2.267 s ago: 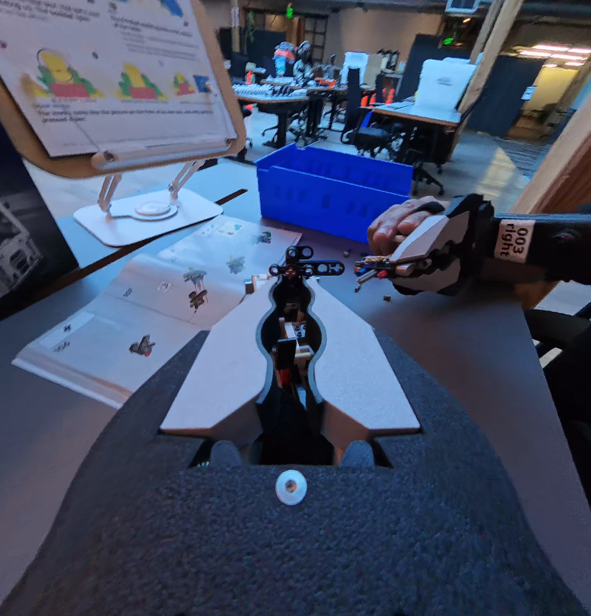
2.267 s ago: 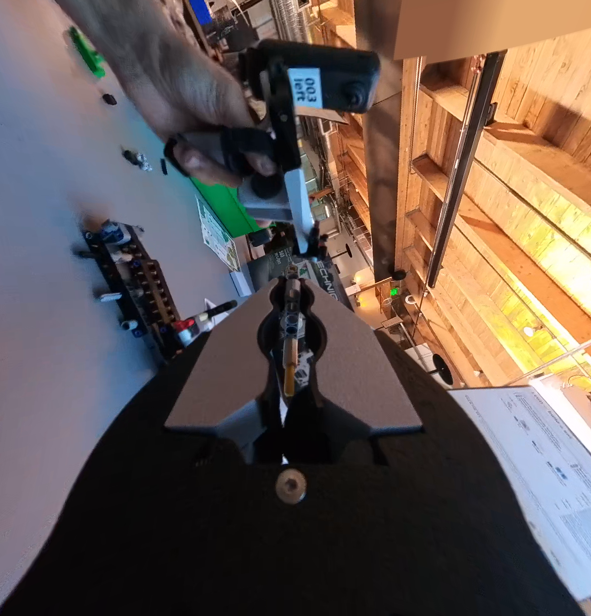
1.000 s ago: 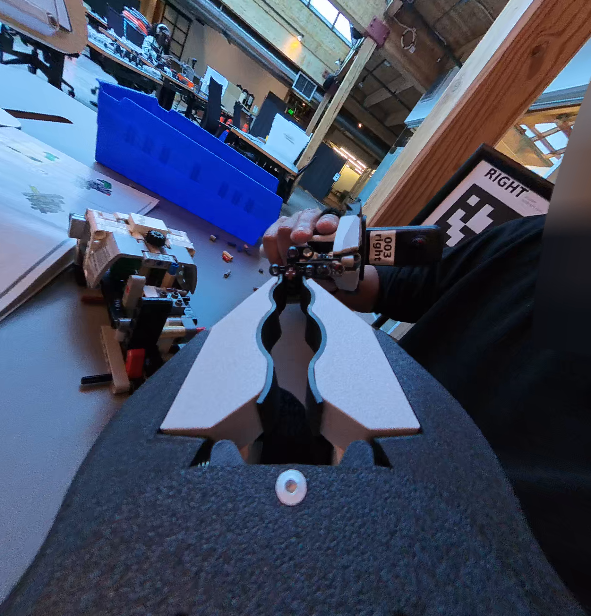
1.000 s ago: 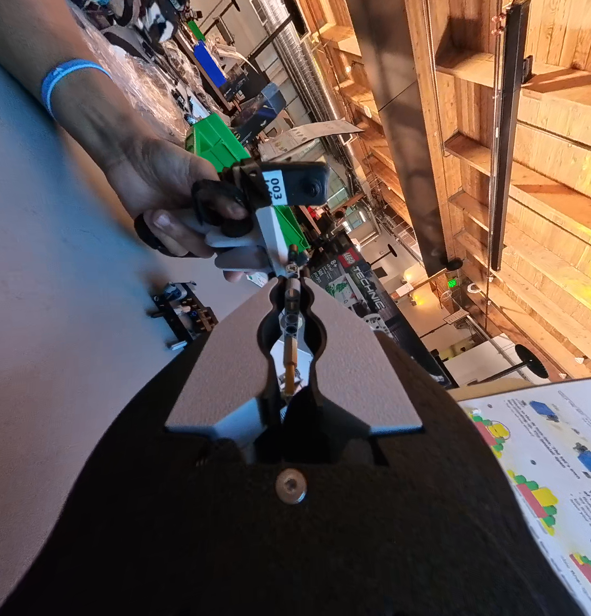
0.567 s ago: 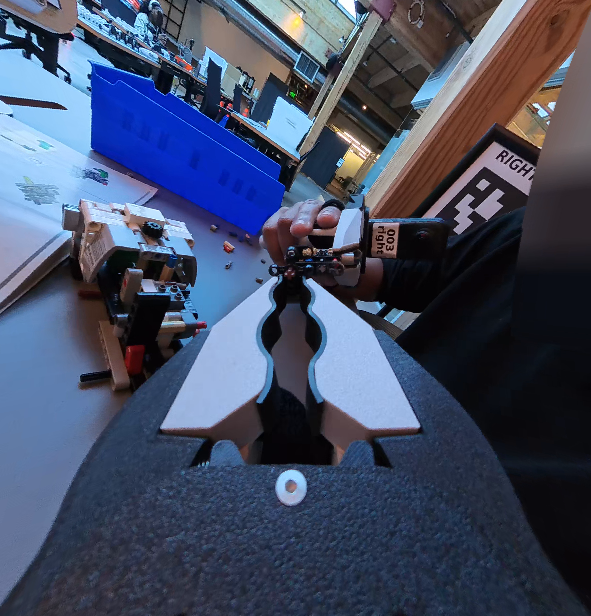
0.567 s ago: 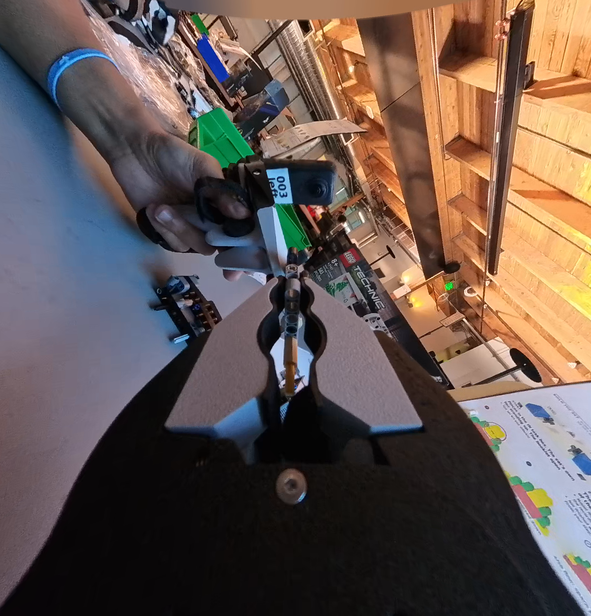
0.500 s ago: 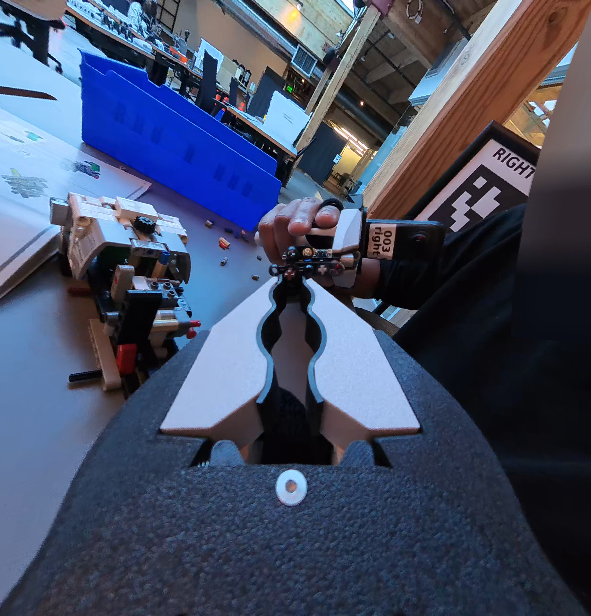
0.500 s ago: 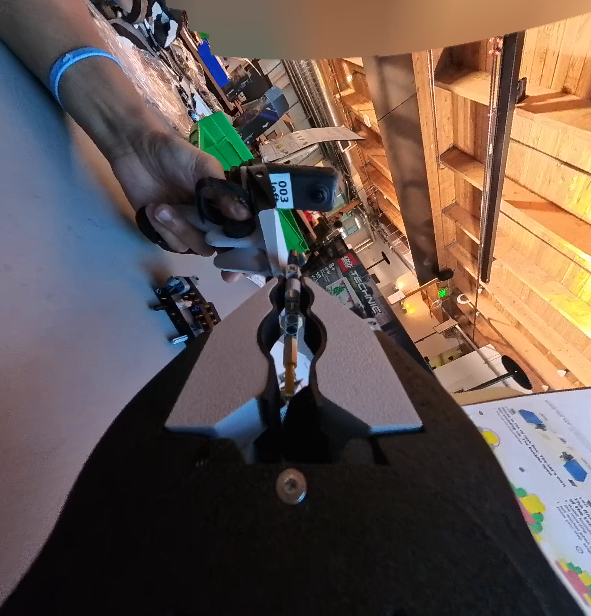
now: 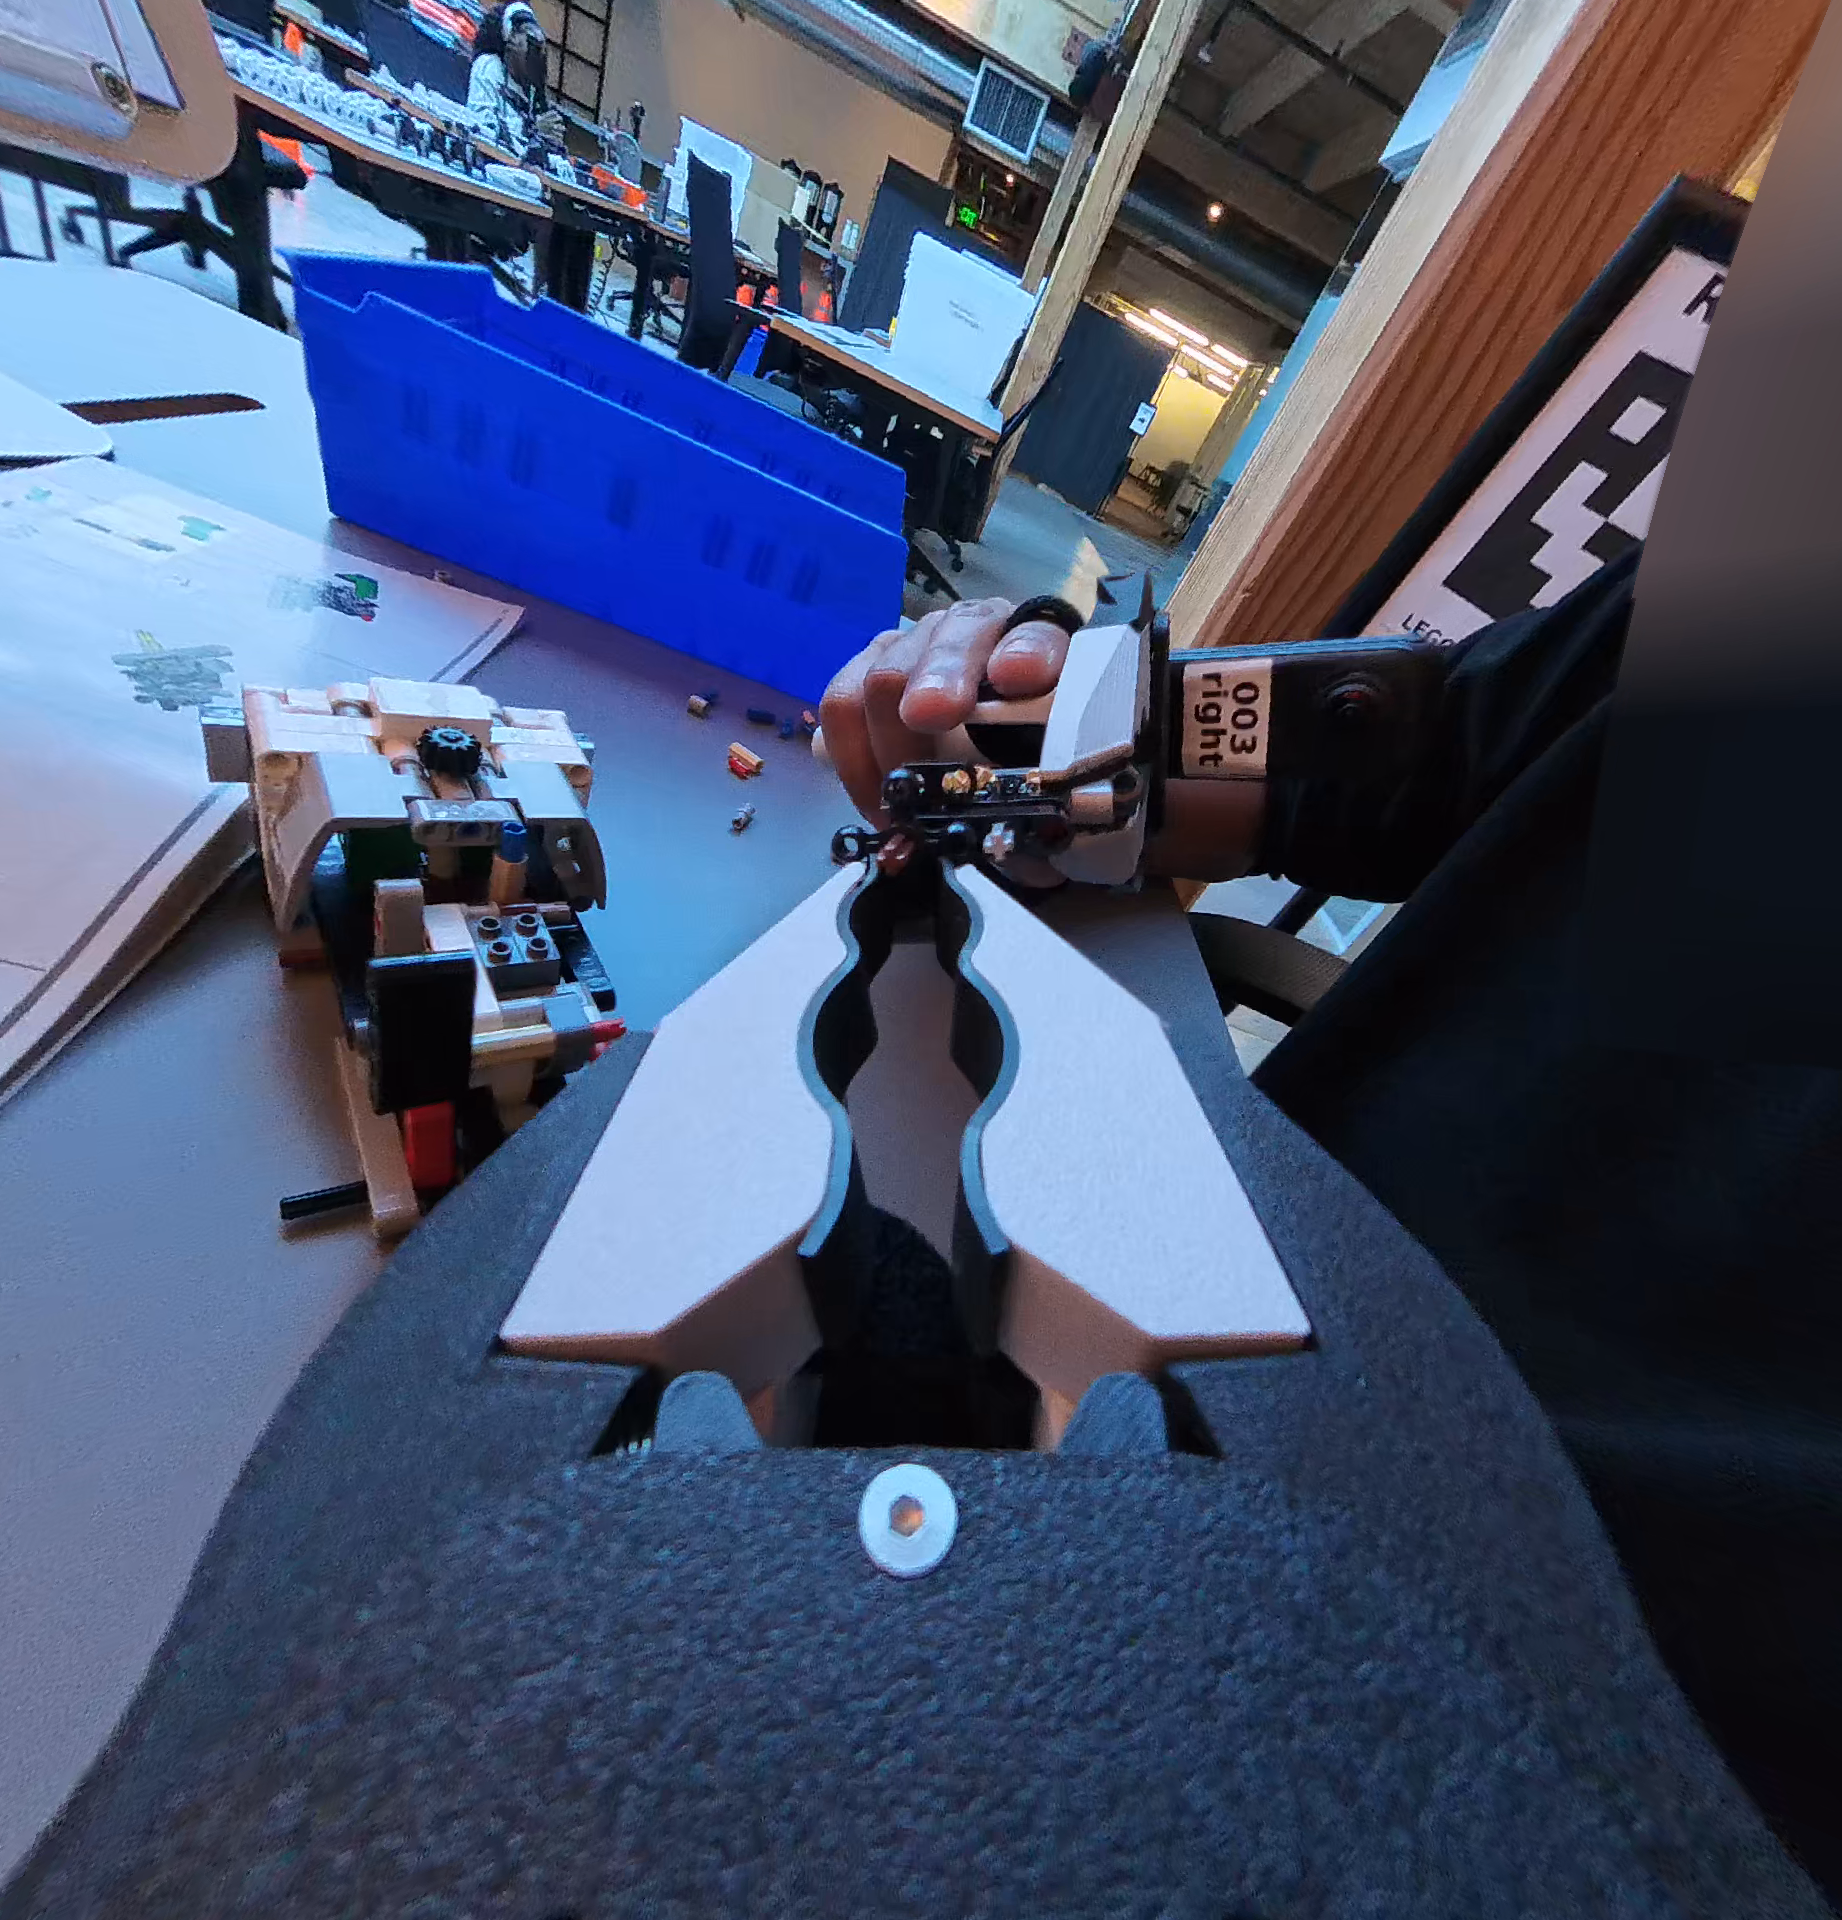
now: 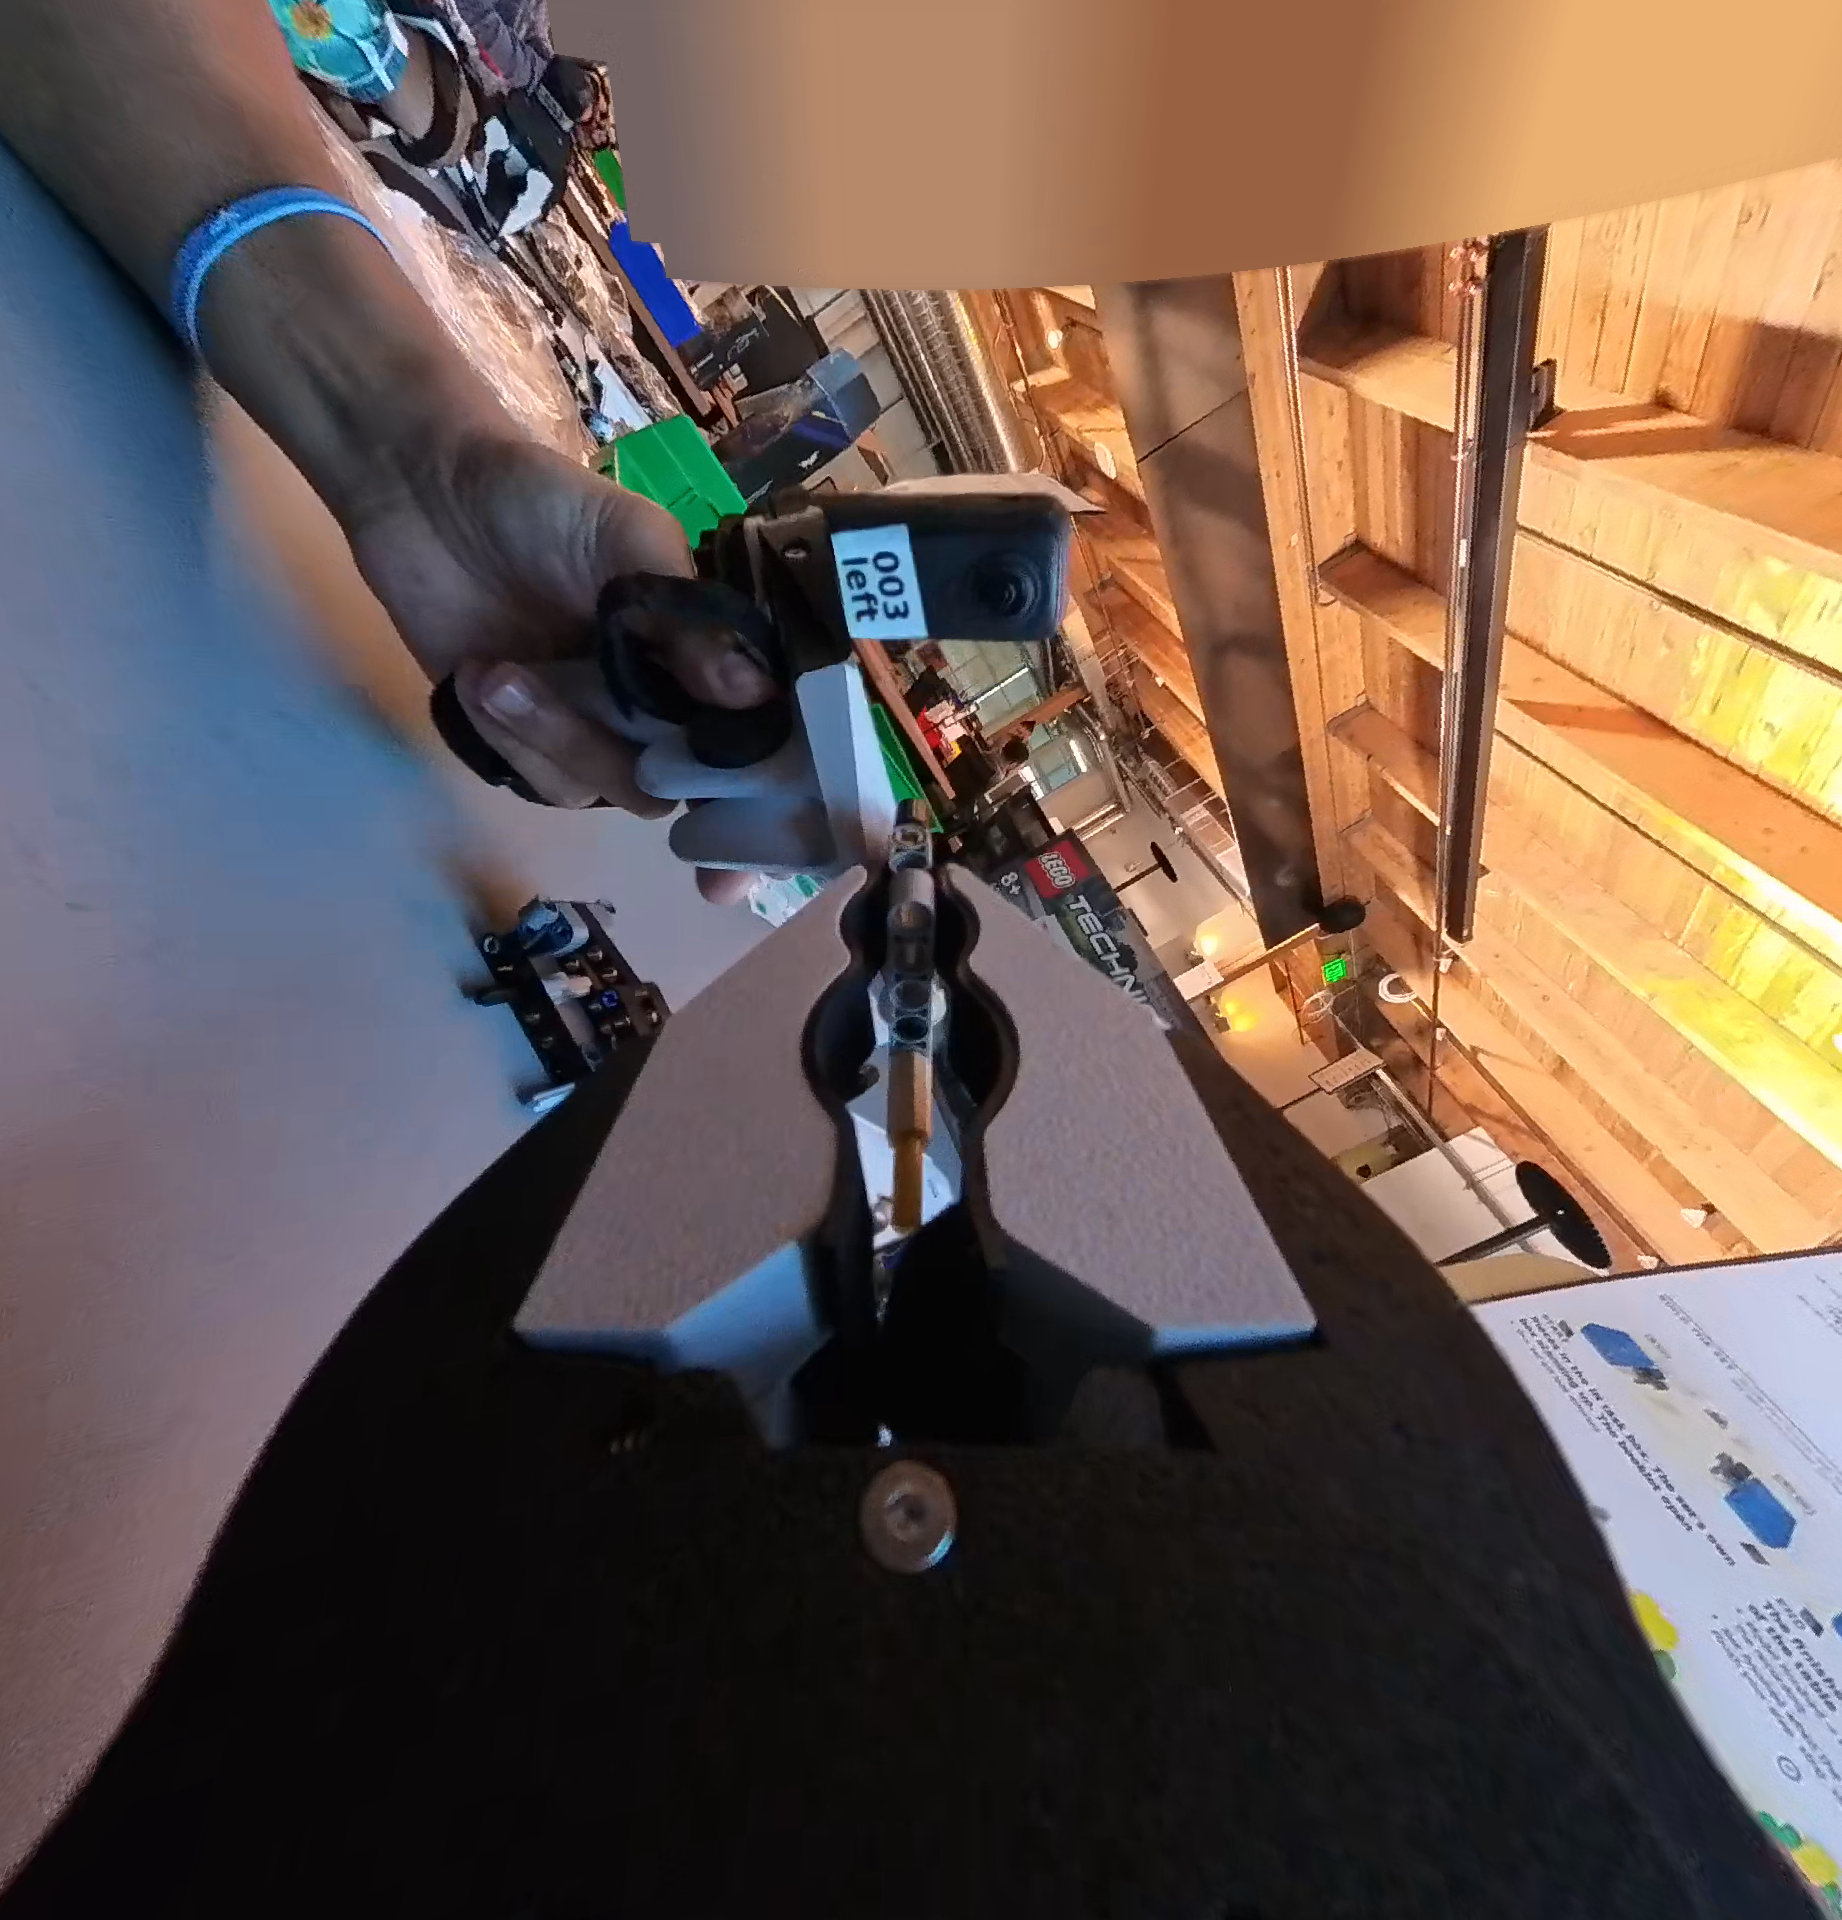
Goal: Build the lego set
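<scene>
A small black Technic assembly (image 9: 943, 816) with a tan axle (image 10: 909, 1148) is held in the air between both grippers. My left gripper (image 9: 901, 883) is shut on its underside. My right gripper (image 10: 909, 883) is shut along its black beam (image 10: 912, 997). Each gripper shows in the other's view: the right one (image 9: 1099, 769) and the left one (image 10: 844, 748), each in a hand. The partly built white, black and tan vehicle (image 9: 418, 904) stands on the table to the left, apart from both grippers.
A blue bin (image 9: 605, 488) stands behind the vehicle. An open instruction booklet (image 9: 117, 644) lies at the left. Several loose small pieces (image 9: 745, 758) lie near the bin. A small black sub-assembly (image 10: 574, 997) lies on the table. A printed sheet (image 10: 1727, 1507) is at the right. Both grippers' tips are close together, under 4 cm apart.
Both grippers stay shut on the small assembly. The pair has shifted and tilted slightly; the right wrist view has swung so the printed sheet sits lower in frame.
</scene>
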Demonstrator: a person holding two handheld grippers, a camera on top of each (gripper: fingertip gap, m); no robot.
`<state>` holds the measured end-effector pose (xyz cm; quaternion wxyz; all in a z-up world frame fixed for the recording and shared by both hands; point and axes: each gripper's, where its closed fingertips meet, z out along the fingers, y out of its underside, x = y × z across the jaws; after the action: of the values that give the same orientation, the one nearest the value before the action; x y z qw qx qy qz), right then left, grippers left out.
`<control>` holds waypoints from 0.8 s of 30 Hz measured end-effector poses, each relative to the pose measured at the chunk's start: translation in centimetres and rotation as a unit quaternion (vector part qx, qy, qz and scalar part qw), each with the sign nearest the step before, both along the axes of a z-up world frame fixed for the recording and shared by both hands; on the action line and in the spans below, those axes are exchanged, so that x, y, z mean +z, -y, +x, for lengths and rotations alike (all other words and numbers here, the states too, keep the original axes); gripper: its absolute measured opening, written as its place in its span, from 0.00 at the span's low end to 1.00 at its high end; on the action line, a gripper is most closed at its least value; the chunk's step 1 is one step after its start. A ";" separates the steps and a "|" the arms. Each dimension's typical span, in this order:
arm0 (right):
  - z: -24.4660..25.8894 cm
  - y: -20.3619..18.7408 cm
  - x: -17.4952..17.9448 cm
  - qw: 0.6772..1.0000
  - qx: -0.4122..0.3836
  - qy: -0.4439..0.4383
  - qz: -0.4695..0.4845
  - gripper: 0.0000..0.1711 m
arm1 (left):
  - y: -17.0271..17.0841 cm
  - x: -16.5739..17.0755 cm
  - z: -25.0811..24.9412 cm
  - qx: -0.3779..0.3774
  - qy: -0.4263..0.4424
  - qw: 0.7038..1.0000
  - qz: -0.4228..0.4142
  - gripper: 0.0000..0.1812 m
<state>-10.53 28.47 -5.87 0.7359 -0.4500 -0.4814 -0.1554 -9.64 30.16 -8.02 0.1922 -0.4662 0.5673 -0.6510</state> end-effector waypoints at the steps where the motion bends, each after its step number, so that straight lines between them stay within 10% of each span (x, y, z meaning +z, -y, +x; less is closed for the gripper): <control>1: 0.0 0.0 0.0 1.000 0.000 0.002 0.003 0.03 | 0.0 0.0 0.0 0.002 0.003 1.000 0.006 0.03; 24: 0.9 -0.5 -0.3 0.994 0.038 -0.078 -0.065 0.04 | -0.2 -0.4 0.2 0.009 -0.014 1.000 -0.011 0.04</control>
<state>-9.65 28.98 -6.16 0.7461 -0.4886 -0.4483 -0.0598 -9.46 30.38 -8.39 0.1847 -0.4829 0.5583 -0.6488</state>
